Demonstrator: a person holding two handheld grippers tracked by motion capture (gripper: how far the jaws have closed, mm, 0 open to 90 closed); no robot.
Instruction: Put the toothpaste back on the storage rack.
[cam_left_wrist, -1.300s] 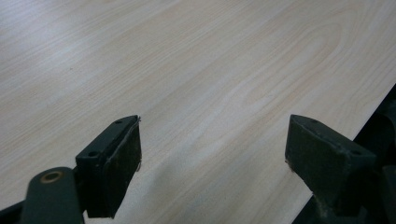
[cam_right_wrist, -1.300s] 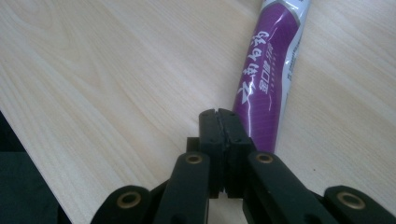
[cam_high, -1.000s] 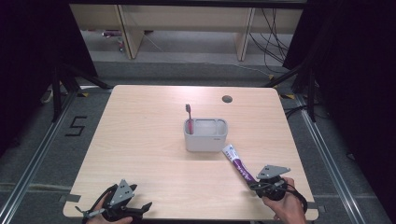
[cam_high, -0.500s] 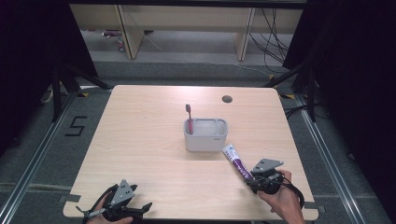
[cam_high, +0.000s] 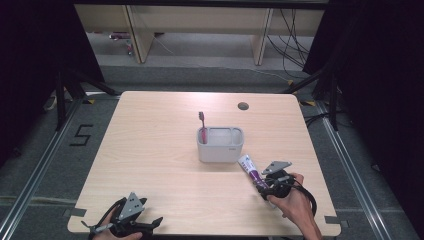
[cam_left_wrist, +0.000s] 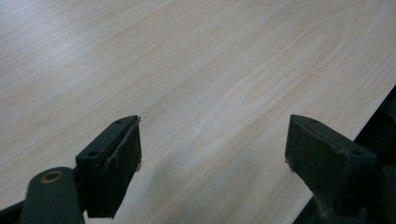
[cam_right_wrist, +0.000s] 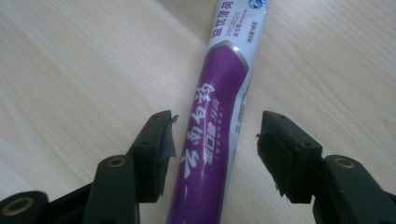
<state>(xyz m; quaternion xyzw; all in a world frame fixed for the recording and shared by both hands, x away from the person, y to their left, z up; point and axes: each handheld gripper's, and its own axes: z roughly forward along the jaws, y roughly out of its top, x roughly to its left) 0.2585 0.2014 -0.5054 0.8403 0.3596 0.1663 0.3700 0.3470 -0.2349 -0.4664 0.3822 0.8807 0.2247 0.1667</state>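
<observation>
Your landmark is the grey rectangular plastic holder (cam_high: 220, 145), which stands upright near the middle of the pale wood-grain table (cam_high: 150, 150). It has at least two compartments; a red toothbrush (cam_high: 202, 127) stands upright in the left one, bristles at the top, and I cannot tell the contents of the other from the high view. The purple and white toothpaste tube (cam_high: 252, 171) lies flat on the table just in front of and to the right of the holder, one end pointing toward it without touching. Your right gripper (cam_right_wrist: 212, 154) sits at the tube's near end, well in front of the holder's right side; its jaws are apart and straddle the tube, with a gap showing on each side, so nothing is clamped. Your left gripper (cam_left_wrist: 212, 163) rests at the table's near edge, well in front of and to the left of the holder, jaws spread wide over bare wood.
</observation>
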